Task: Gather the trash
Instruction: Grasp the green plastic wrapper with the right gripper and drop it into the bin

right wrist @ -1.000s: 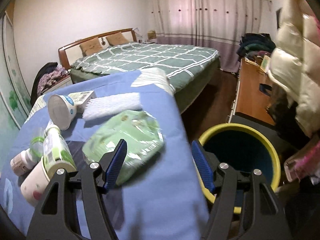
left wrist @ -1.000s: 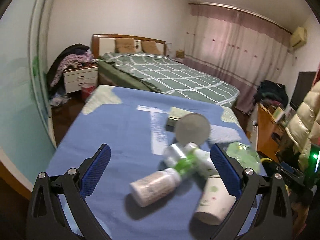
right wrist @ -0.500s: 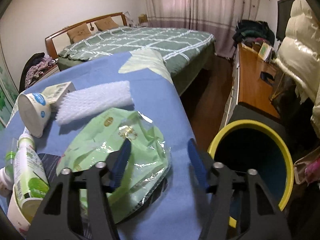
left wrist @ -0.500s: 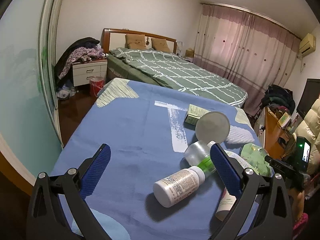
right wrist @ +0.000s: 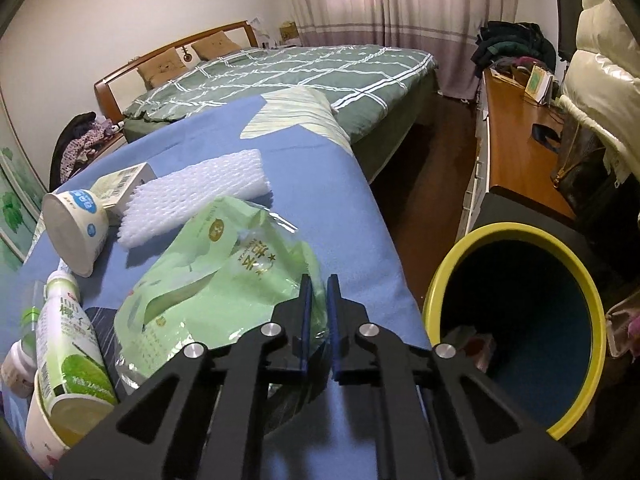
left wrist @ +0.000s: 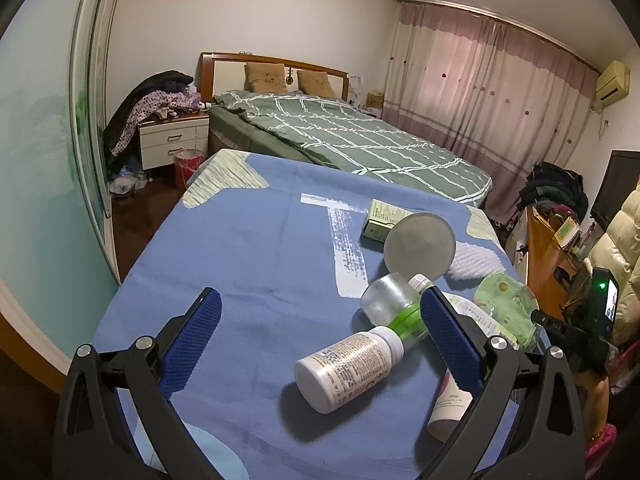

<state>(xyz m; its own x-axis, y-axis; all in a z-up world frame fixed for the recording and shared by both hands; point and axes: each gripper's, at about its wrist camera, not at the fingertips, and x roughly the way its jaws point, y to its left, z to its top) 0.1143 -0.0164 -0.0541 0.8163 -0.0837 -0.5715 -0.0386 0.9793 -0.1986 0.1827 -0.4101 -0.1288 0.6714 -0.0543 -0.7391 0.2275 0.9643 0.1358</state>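
Observation:
A crinkled green plastic bag [right wrist: 224, 264] lies at the right edge of the blue-covered table [right wrist: 304, 168]. My right gripper [right wrist: 318, 280] is shut on the bag's near edge, with the film pinched between the blue pads. A yellow-rimmed bin [right wrist: 516, 240] stands on the floor just right of it, with some rubbish at its bottom. My left gripper [left wrist: 320, 304] hovers open over the table. A white pill bottle [left wrist: 348, 364] lies just ahead between its fingers, untouched. The green bag [left wrist: 504, 304] shows at the far right in the left wrist view.
More trash lies left of the bag: a white foam net [right wrist: 192, 196], a tipped paper cup [right wrist: 76, 232], a small carton [right wrist: 120, 180], a green-label bottle [right wrist: 68, 344] and a clear bottle [left wrist: 392, 304]. A bed [left wrist: 340, 136] lies beyond the table. A wooden desk [right wrist: 516, 148] stands at right.
My right gripper came down and forward onto the green bag, and its jaws went from wide open to shut on the bag's edge. The left gripper stays open.

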